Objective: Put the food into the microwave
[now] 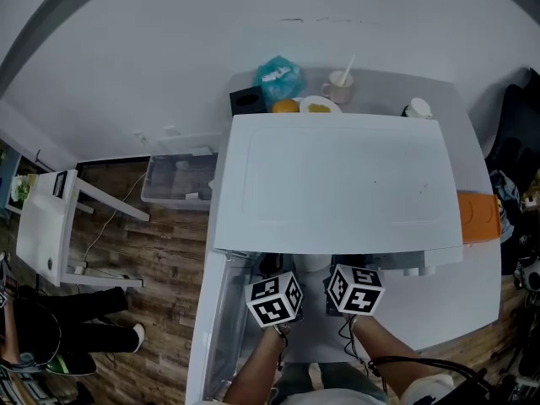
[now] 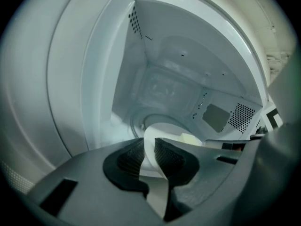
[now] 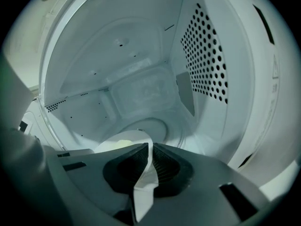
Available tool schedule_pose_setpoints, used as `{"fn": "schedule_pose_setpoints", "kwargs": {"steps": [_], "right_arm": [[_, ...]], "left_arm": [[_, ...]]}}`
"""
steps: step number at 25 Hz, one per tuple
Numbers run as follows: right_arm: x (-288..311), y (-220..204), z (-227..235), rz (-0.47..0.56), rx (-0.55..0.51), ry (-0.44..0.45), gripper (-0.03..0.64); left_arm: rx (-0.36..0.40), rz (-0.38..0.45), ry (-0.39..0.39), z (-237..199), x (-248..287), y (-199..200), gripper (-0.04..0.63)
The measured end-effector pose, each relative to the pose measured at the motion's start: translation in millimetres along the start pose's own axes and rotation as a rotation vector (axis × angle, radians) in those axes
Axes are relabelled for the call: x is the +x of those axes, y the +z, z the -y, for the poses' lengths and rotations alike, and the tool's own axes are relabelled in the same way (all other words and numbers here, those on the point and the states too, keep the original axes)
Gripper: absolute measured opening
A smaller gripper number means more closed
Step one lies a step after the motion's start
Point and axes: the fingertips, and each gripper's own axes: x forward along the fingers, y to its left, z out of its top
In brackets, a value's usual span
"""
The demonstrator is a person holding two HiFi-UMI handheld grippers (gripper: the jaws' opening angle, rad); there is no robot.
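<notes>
Food, a pale yellowish lump, lies on a thin white plate held inside the open microwave, low over the turntable. Whether the plate already touches the turntable cannot be told.

The left gripper has its jaws closed on the plate's rim at one side. The right gripper has its jaws closed on the rim at the other side. In both gripper views the rim looks creased where the ribbed pads pinch it. From that I judge the plate to be light and rather soft, perhaps paper, and not stiff crockery.

A plate like this would likely sag or fold in the middle if held by one edge only, so a hold on two opposite rims suits it. The pinch should stay on the bare rim, clear of the food. The food is small and looks light, but it lies loose and could slide if the plate tips, so the plate should be kept level.

Setting it flat on the turntable and opening both sets of jaws together seems the safest release, since letting go of one side first could tip it.
</notes>
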Motion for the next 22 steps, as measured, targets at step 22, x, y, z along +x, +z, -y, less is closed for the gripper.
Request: {"fn": "schedule_pose_setpoints", "kwargs": {"steps": [22], "right_arm": [[-15.7, 4.0, -7.8, 0.048, -0.122, 0.009, 0.028]], "left_arm": [[0.093, 0.072, -0.012, 16.7, -21.7, 12.5, 0.064]]}}
